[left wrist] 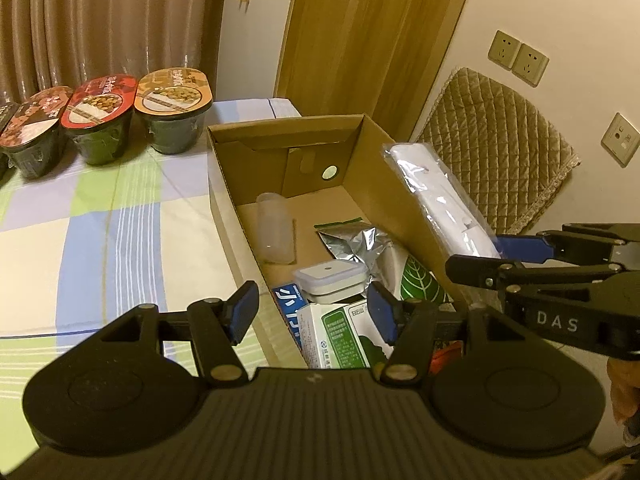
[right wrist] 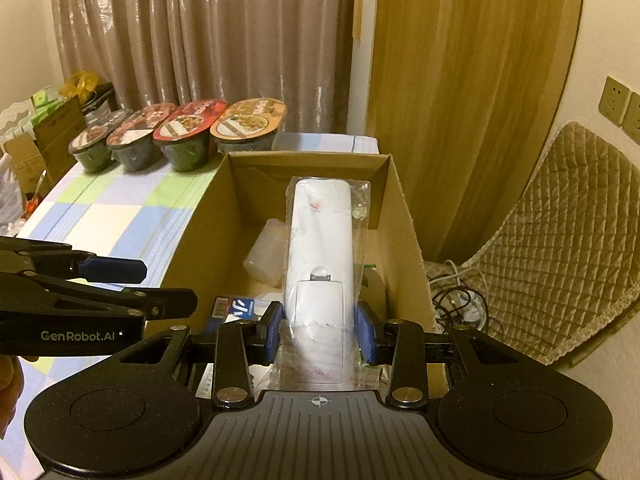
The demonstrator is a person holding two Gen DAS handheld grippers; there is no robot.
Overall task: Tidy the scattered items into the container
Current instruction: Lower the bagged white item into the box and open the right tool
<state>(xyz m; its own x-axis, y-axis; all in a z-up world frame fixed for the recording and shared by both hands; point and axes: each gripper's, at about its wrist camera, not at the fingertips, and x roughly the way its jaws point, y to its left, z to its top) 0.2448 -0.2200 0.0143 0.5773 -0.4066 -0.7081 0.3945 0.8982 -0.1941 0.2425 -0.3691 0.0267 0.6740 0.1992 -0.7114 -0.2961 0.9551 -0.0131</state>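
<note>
An open cardboard box (left wrist: 224, 184) (right wrist: 200, 240) stands on the checked tablecloth. Inside lie a translucent bottle (left wrist: 274, 228) (right wrist: 266, 256), a silver foil pouch (left wrist: 356, 244), a white lidded container (left wrist: 328, 280), a blue carton (left wrist: 288, 308) and a green-and-white box (left wrist: 340, 336). My right gripper (right wrist: 320, 328) is shut on a white remote in a clear plastic bag (right wrist: 320, 248) (left wrist: 436, 196), held above the box's right side. My left gripper (left wrist: 314, 312) stands open over the box's near-left wall, nothing between its fingers.
Several instant-meal bowls (left wrist: 104, 120) (right wrist: 180, 136) line the table's far edge before a curtain. A quilted chair back (left wrist: 500, 152) (right wrist: 560, 248) and cables (right wrist: 460, 300) sit right of the box. Cardboard clutter (right wrist: 44, 140) stands at the far left.
</note>
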